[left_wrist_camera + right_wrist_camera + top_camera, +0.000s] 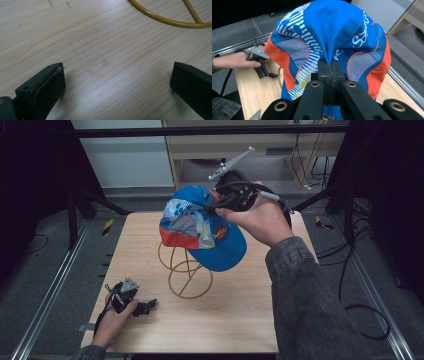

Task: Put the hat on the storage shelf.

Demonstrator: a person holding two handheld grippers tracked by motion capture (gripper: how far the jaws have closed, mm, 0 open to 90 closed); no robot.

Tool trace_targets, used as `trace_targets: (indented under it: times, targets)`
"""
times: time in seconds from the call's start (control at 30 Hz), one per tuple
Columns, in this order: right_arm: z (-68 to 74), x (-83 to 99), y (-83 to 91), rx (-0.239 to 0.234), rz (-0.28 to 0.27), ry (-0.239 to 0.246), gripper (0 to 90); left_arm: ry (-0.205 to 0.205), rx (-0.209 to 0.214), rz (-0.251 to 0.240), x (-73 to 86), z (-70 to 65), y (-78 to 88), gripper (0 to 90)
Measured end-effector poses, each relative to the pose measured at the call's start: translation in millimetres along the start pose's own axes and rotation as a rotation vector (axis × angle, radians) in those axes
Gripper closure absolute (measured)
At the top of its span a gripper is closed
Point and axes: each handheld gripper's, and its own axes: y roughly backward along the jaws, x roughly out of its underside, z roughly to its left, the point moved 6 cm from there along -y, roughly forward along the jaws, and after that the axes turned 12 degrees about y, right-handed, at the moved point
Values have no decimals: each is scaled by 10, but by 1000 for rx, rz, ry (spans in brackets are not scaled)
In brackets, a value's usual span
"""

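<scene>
So the blue and orange cap (202,227) is up in the air over the middle of the desk (240,315), hanging right above the yellow wire stand (186,270). My right hand-held gripper (329,75) has it: in the right gripper view the jaws are pinched tight together on a fold of blue fabric at the crown, mesh panels spreading out to both sides. From the high view my right hand (260,217) is at about 1 o'clock from the stand, with the brim pointing down toward 5 o'clock. My left hand-held gripper (145,306) is resting on the desk at roughly 8 o'clock from the stand, near the front-left corner, jaws wide apart with just bare wood between them. The stand's base ring peeks in at the top of the left gripper view.
</scene>
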Motion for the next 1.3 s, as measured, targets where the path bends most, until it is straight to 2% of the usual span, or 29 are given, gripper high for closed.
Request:
trace_targets:
  times: [0.63, 0.97, 1.3]
  targets:
    - [107, -182, -369, -47, 28, 24, 900, 0, 0, 0, 0, 0, 0, 0]
    - [174, -135, -590, -68, 75, 27, 900, 3, 2, 0, 1, -3, 0, 0]
    - [211, -74, -733, -83, 110, 23, 900, 0, 2, 1, 0, 0, 0, 0]
